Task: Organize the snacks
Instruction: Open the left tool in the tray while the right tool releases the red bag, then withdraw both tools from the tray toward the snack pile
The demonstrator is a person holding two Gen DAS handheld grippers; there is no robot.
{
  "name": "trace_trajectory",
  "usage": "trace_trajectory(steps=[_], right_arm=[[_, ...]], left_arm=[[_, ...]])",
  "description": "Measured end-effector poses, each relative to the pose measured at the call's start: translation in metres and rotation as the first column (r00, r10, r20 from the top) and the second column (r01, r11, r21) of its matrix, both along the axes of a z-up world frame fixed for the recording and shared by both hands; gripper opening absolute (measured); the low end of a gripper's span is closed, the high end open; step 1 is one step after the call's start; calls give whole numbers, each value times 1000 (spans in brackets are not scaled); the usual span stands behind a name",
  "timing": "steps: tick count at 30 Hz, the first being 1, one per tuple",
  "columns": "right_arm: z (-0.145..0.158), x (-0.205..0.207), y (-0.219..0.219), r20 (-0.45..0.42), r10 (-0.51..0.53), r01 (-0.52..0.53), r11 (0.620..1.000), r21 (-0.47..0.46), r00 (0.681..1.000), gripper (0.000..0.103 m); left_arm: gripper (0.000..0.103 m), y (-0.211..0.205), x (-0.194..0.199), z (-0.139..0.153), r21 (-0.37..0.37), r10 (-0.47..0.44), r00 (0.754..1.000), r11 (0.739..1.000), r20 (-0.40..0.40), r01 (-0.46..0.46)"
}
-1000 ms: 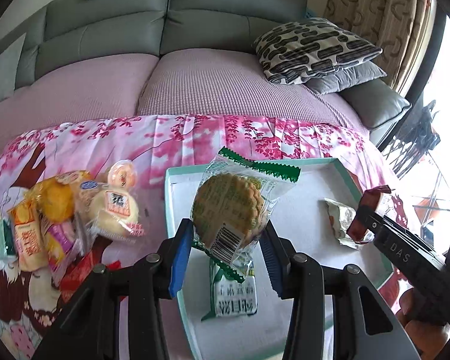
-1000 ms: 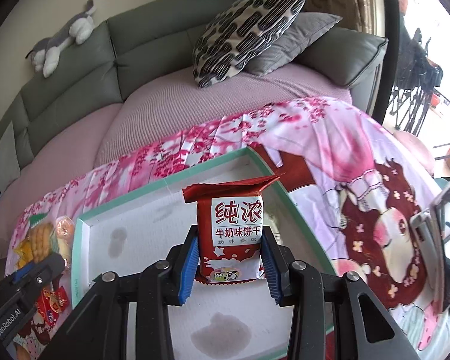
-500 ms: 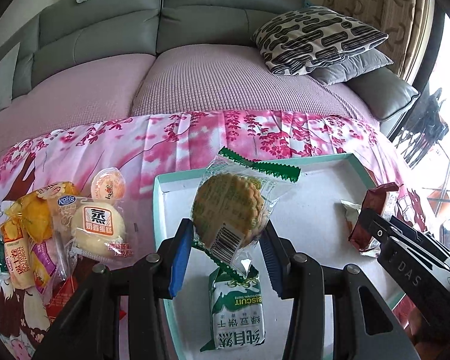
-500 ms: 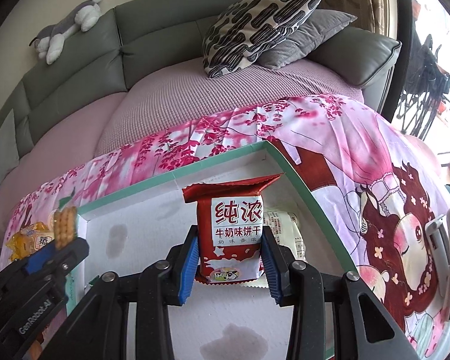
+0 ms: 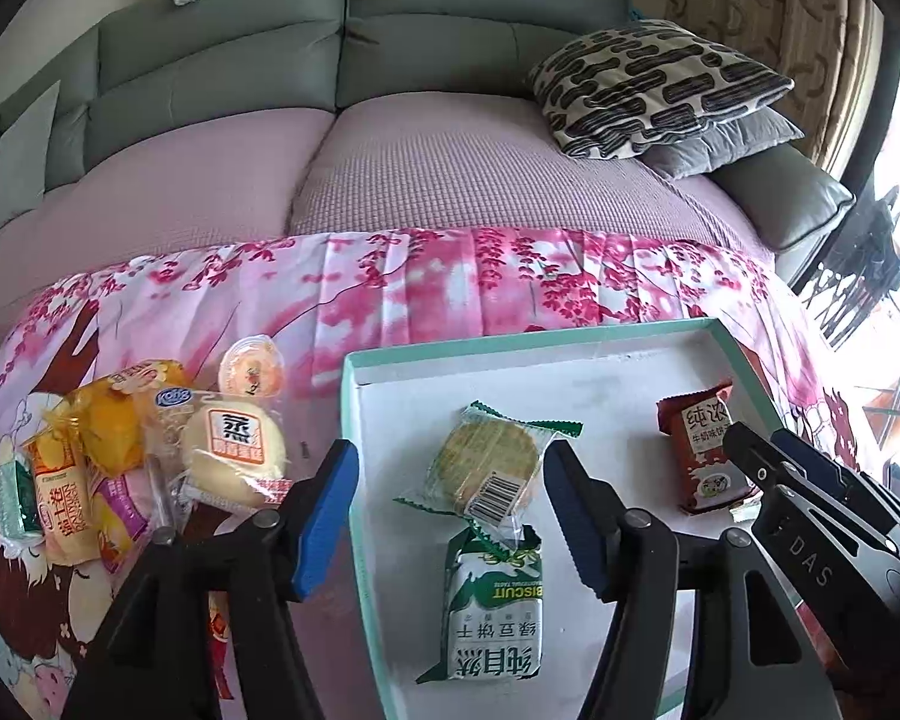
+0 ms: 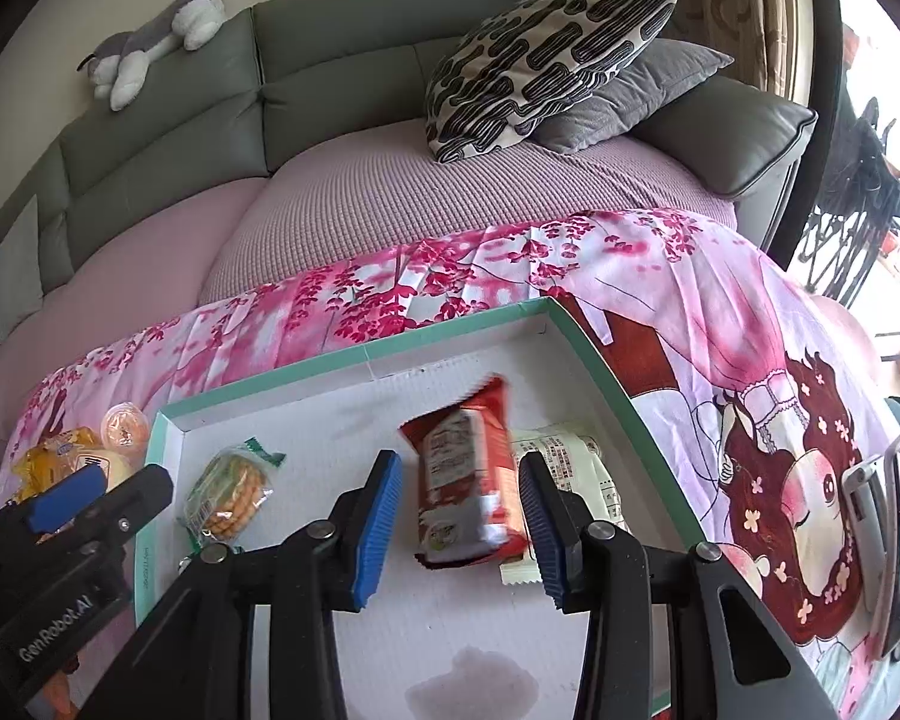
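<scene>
A white tray with a teal rim (image 5: 354,420) (image 6: 354,354) lies on the pink cloth. My left gripper (image 5: 450,516) is open; the round biscuit pack (image 5: 486,468) (image 6: 228,495) lies in the tray between its fingers, on top of a green biscuit pack (image 5: 495,618). My right gripper (image 6: 459,525) is open; the red milk-biscuit pack (image 6: 465,480) (image 5: 699,450) lies blurred in the tray between its fingers, beside a white pack (image 6: 570,468). A pile of loose snacks (image 5: 126,450) lies left of the tray.
The table carries a pink floral cloth (image 5: 450,288). A grey and mauve sofa (image 5: 390,180) stands behind it, with patterned pillows (image 5: 654,90) at the right. A stain (image 6: 474,684) marks the tray's near floor. The right gripper's body (image 5: 828,540) crosses the tray's right side.
Both grippers opened. The round biscuit pack dropped from the left gripper onto the green pack. The red pack dropped from the right gripper into the tray.
</scene>
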State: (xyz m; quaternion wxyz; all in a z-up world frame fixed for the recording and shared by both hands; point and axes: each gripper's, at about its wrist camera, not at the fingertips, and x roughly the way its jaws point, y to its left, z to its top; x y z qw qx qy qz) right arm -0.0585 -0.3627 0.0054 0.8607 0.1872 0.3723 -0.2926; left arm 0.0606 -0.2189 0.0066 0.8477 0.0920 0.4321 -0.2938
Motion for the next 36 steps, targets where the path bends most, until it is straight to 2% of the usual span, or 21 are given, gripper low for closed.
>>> trace_trajectory(steps=[4,5,6,7,8,10,11,12,25,36], right_arm=[[-1,0,-1,-8,-3,3,1000,1,1000,46],[-1,0,-1,-11,-5,5,1000,1,1000,56],[-2,0,-1,-14,-9,9,1000,-1,1000,65],[-2,0,-2,-16,-16,16,1000,-8,1000,80],[-1,0,-2,-17,-24,23,1000,-18,1000,88],[-1,0,-2,-22,-32,31,999,-35,999,95],[-1,0,-2,-27,-34,33,999,-40,999,101],[-2,1,-2,-34,-35,34,998,-45,999,103],[-7,3,0,-67,-29,26,998,-50,997,103],[-1,1,3,-87,-31,26,998,-52,996,103]], left_arm=[[72,5,5,-2,1,32,999,999,-24,-32],[74,9,6,-4,3,44,999,999,-28,-44],[87,11,7,-4,11,61,998,998,-28,-61],[97,12,8,-5,15,76,997,997,-22,-76],[99,16,9,-4,18,100,995,995,-7,-100],[99,20,12,-4,26,125,992,992,4,-125],[99,22,14,-5,30,139,990,990,6,-139],[100,24,15,-5,30,148,989,989,5,-148],[100,28,17,-9,38,172,985,984,-2,-172],[100,24,11,-5,69,130,991,989,-10,-129]])
